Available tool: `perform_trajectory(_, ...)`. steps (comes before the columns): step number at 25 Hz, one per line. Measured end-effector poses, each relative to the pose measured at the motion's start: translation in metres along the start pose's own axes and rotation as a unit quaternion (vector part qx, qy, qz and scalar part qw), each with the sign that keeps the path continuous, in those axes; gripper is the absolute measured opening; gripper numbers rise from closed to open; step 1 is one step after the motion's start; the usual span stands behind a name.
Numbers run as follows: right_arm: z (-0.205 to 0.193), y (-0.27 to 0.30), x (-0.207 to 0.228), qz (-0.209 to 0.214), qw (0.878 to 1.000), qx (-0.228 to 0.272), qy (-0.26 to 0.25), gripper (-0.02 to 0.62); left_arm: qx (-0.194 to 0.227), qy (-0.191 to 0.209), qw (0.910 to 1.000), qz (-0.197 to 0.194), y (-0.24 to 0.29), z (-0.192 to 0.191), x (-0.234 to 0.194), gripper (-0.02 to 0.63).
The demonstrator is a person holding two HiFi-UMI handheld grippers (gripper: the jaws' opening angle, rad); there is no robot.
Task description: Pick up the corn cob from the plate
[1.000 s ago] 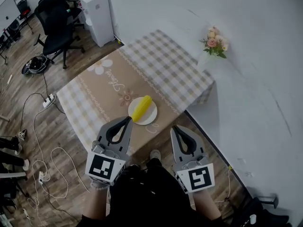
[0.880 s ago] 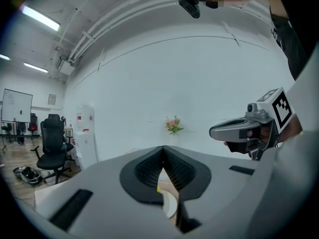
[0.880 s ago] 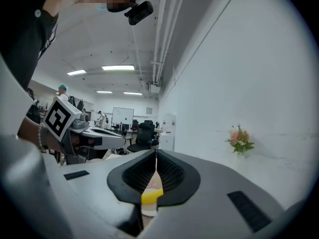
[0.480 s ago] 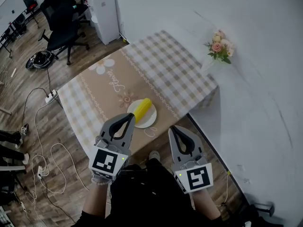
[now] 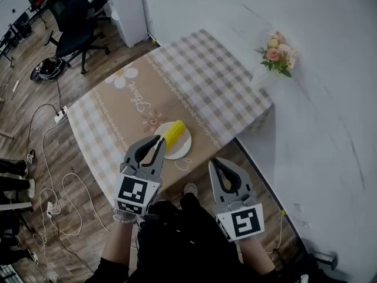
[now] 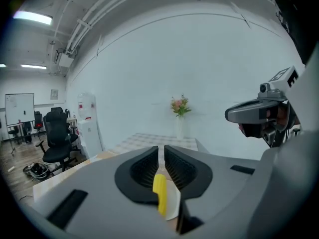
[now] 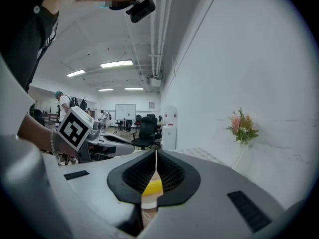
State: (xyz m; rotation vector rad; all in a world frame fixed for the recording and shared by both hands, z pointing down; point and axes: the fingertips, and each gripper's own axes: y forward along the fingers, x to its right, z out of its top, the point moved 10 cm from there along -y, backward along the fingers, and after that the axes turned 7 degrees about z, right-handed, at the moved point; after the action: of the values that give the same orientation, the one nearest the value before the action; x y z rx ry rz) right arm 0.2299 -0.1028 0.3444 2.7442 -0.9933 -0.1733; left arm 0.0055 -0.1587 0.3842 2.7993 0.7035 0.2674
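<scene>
Both grippers have come closer to the plate than a second ago. The left gripper has gone further, so its tips now show over the plate's near-left edge in the head view. Its jaws are just starting to part. The left gripper view shows a narrow slit between them with nothing in it, and the corn cob lies beyond and below that gap. That lining-up suggests the left gripper is meant to do the picking. The right gripper hangs back on the near-right side of the plate, short of the surface, with its jaws clenched together on nothing. It is probably just being kept out of the way. The corn cob rests on the plate, angled across it, with its far end reaching the far rim. The plate sits near the edge of the surface closest to the person, so the reach is short. A bunch of flowers stands well beyond the plate, at the wall off the far-right corner.
</scene>
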Motion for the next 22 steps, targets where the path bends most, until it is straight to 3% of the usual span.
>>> perform_trajectory(11, -0.019, 0.001, 0.018, 0.014, 0.999, -0.03, 0.02, 0.043, -0.092, 0.007, 0.9953, -0.028, 0.055, -0.036, 0.009, 0.191)
perform_trajectory(22, -0.034, 0.004, 0.035, 0.019, 0.998, -0.051, 0.032, 0.043, -0.178, 0.004, 0.9834, -0.035, 0.1, -0.085, 0.012, 0.239)
